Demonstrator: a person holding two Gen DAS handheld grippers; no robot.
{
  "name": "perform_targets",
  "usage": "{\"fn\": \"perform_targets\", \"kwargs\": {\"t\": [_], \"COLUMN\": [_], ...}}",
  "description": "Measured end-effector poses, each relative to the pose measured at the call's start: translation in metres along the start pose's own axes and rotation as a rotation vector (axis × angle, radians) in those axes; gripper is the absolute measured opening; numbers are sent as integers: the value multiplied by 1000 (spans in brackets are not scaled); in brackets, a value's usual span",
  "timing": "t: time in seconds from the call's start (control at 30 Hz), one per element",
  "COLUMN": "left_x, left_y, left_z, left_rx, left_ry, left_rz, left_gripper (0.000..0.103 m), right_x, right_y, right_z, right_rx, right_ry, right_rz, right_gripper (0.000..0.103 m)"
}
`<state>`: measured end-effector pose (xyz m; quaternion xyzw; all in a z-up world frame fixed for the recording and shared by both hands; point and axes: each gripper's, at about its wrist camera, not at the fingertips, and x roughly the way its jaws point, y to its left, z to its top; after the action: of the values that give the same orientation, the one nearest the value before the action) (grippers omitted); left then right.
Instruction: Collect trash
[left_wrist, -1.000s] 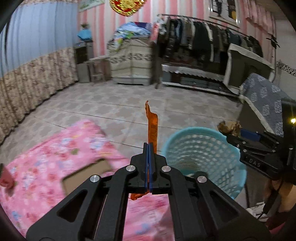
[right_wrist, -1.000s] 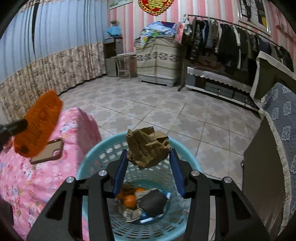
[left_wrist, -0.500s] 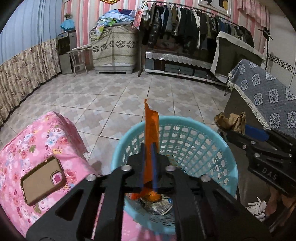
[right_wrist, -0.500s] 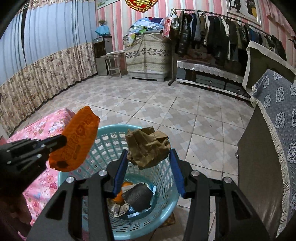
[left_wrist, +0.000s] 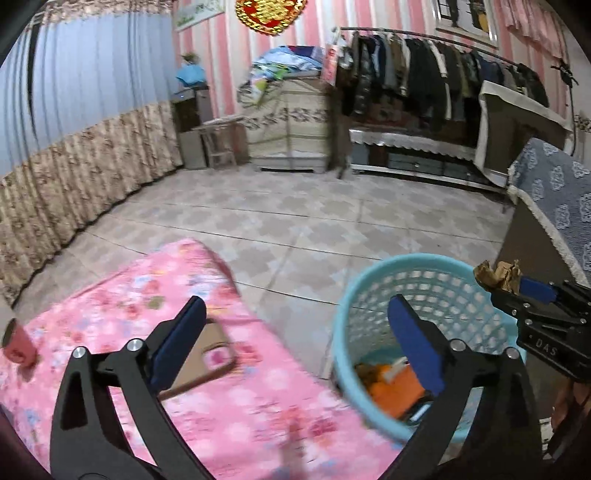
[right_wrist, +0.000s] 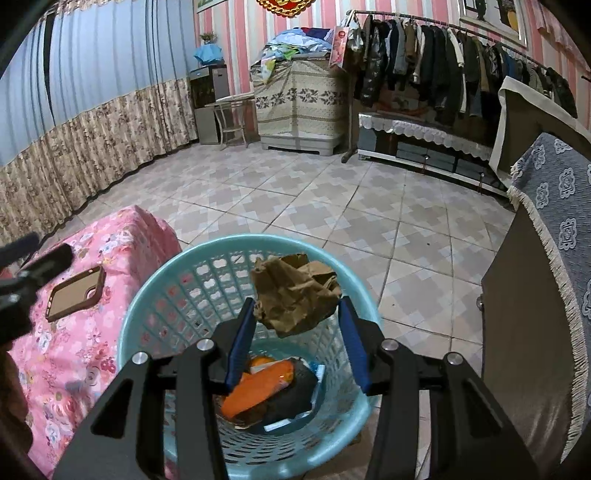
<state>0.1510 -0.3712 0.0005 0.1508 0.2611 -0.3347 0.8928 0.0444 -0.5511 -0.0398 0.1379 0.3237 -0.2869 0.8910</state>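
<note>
Left gripper (left_wrist: 293, 325): jaws opening, spread wide, nothing between the blue pads. Right gripper (right_wrist: 297, 317): part closed, pinching a crumpled brown paper wad (right_wrist: 295, 291) over the basket (right_wrist: 147, 306). Basket is round, aqua plastic lattice; inside lies a glossy orange wrapper (right_wrist: 258, 384) on dark scraps. Left: phone (right_wrist: 75, 293), brown case, flat on pink floral cloth (right_wrist: 74, 362). Far: patterned tile floor (right_wrist: 295, 195).

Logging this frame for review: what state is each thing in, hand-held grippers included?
Left hand-held gripper: jaws opening, nothing between them.
Right hand-held gripper: shut on crumpled brown paper, above the basket.
Basket: upright, part-filled with trash.
Orange wrapper: lying in the basket.
Phone: flat on the pink cloth.
</note>
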Motion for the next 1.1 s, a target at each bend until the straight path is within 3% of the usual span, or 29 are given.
{"fn": "perform_targets", "kwargs": {"t": [0.4, 0.47, 0.5, 0.53, 0.67, 0.83, 1.1], "left_x": [-45, -56, -60, -68, -94, -126, -192], "left_y": [91, 104, 108, 115, 134, 150, 180], "left_z": [-34, -42, -45, -50, -65, -84, -122], "left_rx": [-132, -144, -147, -154, -180, -199, -261], "left_ry": [-8, -11, -12, -17, -29, -38, -63], "left_rz": [159, 192, 199, 214, 248, 295, 394], "left_gripper": [98, 98, 98, 98, 98, 98, 98], "right_x": [18, 19, 19, 19, 18, -5, -72], "right_y": [48, 49, 50, 52, 56, 69, 134], "right_z": [0, 2, 3, 4, 5, -4, -25], "right_rx": [-24, -16, -12, -9, 1, 36, -35], "right_ry": [11, 6, 1, -8, -8, -38, -156], "right_rz": [2, -5, -17, -29, -48, -11, 107], "right_gripper": [48, 57, 73, 78, 92, 93, 97]}}
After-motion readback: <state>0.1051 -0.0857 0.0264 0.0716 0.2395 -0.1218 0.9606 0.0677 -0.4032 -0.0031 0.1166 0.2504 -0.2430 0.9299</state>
